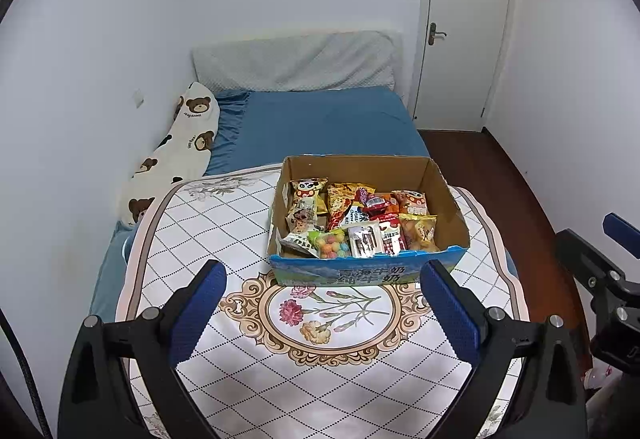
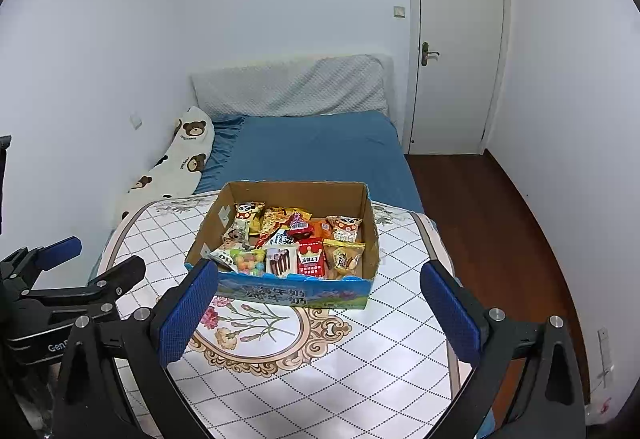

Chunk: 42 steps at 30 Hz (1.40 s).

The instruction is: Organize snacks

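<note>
Left wrist view: left gripper fingers spread wide, holding nothing; cardboard box of snacks sits beyond on the patterned cloth. Right wrist view: right gripper wide apart, empty; box far left of centre.

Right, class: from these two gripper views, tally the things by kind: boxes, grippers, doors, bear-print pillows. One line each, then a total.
Cardboard box of snacks: 1
Grippers: 2, the left gripper and the right gripper, both open
Door: 1
Bear-print pillow: 1
Total: 5
</note>
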Available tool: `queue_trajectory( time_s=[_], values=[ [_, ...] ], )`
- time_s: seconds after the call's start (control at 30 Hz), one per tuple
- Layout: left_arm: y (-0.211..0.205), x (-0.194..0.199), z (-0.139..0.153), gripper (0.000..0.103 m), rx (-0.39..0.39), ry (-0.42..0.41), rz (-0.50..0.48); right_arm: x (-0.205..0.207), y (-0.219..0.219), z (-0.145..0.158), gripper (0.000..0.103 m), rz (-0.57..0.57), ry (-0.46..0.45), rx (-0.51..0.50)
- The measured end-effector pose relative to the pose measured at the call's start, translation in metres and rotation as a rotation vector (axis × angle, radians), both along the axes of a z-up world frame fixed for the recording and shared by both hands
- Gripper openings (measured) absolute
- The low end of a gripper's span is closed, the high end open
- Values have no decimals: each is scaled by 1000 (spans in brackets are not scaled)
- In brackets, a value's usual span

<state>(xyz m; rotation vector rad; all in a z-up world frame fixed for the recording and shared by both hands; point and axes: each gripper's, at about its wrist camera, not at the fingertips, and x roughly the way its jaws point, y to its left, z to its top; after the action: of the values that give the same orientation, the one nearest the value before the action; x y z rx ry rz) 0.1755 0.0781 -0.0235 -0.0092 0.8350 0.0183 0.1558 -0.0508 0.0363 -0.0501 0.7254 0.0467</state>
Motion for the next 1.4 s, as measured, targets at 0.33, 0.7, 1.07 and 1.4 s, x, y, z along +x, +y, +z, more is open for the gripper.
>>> queue_trajectory(
  time_s=[0.33,0.7,1.07,1.4],
  values=[
    [1,15,-7,103,-4,6,16,15,-9,-16,103,-42,11,-3],
    [1,59,-43,103,9,67,45,65,-24,-53,103,-98,52,-8],
    [-2,90,-64,103,27,101,54,99,-30,-88,103,-128,105,-9],
    [-7,98,-68,103,27,110,44,104,-33,-100,103,-143,132,-14]
  ],
)
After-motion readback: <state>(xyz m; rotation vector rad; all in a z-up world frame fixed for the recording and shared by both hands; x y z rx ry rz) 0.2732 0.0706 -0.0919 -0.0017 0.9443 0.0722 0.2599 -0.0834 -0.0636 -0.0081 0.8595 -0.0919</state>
